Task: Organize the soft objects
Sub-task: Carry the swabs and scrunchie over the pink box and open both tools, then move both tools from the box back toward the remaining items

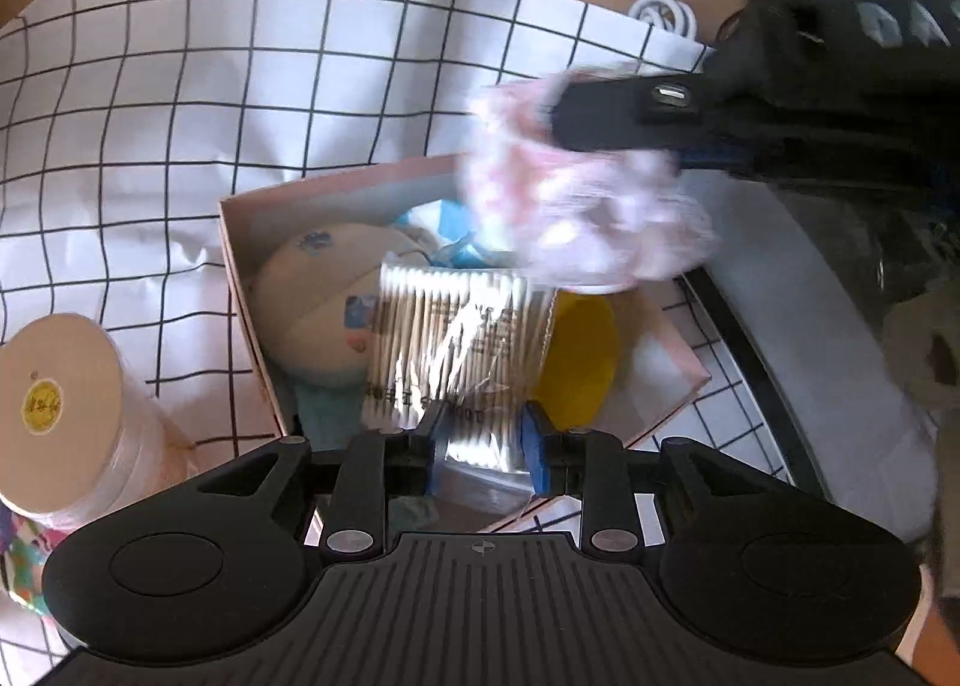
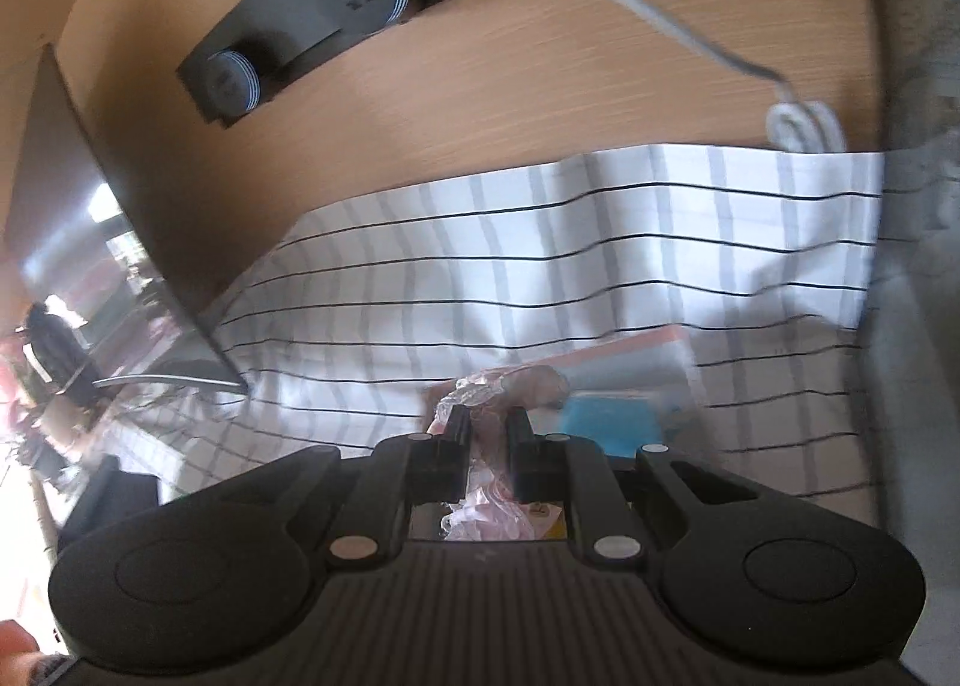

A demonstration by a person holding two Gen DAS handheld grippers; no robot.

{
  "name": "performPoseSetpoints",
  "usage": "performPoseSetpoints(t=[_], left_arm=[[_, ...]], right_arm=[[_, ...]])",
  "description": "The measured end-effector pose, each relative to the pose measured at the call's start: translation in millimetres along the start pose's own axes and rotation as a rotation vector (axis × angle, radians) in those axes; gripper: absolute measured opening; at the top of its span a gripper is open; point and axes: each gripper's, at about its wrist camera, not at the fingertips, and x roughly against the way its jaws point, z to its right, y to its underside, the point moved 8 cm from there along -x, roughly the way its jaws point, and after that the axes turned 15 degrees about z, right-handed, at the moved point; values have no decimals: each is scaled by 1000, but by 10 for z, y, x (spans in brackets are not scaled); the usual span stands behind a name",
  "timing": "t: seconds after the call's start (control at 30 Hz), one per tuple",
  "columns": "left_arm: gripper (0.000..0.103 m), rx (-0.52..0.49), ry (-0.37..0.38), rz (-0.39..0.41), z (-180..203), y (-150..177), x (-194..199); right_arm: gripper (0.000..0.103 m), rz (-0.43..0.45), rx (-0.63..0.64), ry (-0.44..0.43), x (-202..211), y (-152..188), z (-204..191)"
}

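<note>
My left gripper (image 1: 483, 437) is shut on a clear pack of cotton swabs (image 1: 456, 344) and holds it over an open pink cardboard box (image 1: 240, 260). The box holds a beige soft ball (image 1: 312, 302), a yellow round thing (image 1: 579, 362) and something blue (image 1: 447, 221). My right gripper (image 2: 486, 422) is shut on a pink and white soft thing in clear wrap (image 2: 498, 386). In the left wrist view that pink bundle (image 1: 576, 206) hangs blurred above the box's far right, with the right gripper's black body (image 1: 690, 110) behind it. The box's pink rim (image 2: 630, 347) shows just ahead in the right wrist view.
A white cloth with a black grid (image 1: 210, 86) covers the wooden table (image 2: 480, 86). A pink wrapped roll of pads with a yellow sticker (image 1: 60, 416) stands at the left. A white coiled cable (image 1: 666, 14) lies at the back. A dark power strip (image 2: 312, 26) sits on the wood.
</note>
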Motion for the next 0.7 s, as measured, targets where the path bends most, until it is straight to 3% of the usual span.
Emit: performPoseSetpoints(t=[0.13, 0.2, 0.27, 0.4, 0.5, 0.57, 0.63, 0.7], left_arm=[[29, 41, 40, -7, -29, 69, 228], [29, 40, 34, -6, -110, 145, 410], [29, 53, 7, 10, -260, 237, 635], [29, 169, -116, 80, -755, 461, 1096], [29, 249, -280, 86, -1172, 694, 1358], [29, 245, -393, 84, -1373, 794, 1481], [29, 230, -444, 89, -1461, 870, 1602], [29, 242, -448, 91, -1487, 955, 1695]], right_arm=[[12, -129, -77, -88, -355, 229, -137], [12, -214, -81, -56, -529, 453, -106], [12, -258, -8, 10, -649, 679, -64], [9, -312, 60, 14, -761, 953, -130], [9, -318, 183, 47, -818, 1050, -279], [9, -326, 255, 59, -851, 1123, -365], [9, -355, 297, 72, -877, 1232, -397], [9, -352, 313, 89, -853, 1285, -394]])
